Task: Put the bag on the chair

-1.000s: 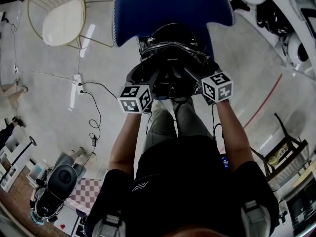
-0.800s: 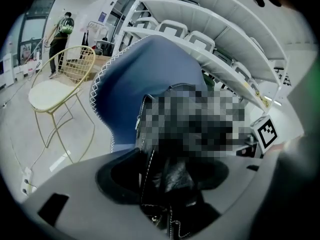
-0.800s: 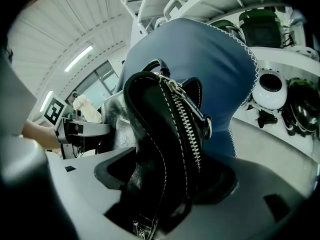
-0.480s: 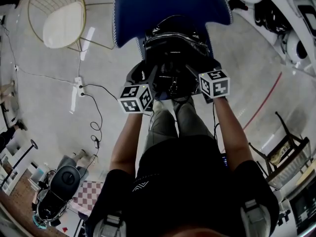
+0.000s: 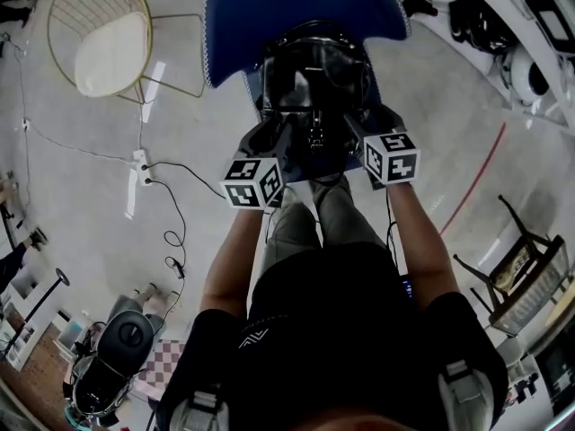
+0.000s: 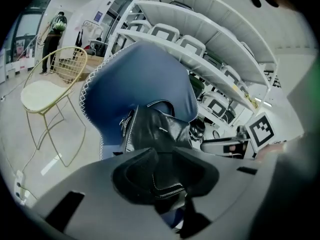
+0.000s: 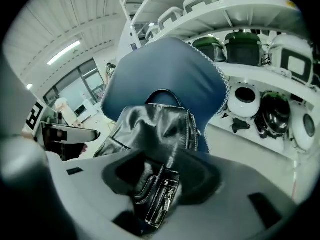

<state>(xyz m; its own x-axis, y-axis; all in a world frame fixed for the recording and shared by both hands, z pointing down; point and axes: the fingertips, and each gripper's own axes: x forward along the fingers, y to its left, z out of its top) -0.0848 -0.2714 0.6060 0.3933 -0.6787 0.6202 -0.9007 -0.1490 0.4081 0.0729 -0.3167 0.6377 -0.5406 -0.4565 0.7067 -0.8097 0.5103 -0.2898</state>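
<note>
Of two grippers, the left gripper pinches the one bag's stitched edge, its jaws just narrowed. The right gripper, wider though also just closing, has the bag's zipped tab between its jaws. The glossy black leather bag sits on the blue chair's seat; a second chair, gold wire, stands on the pale floor, with white shelves behind.
</note>
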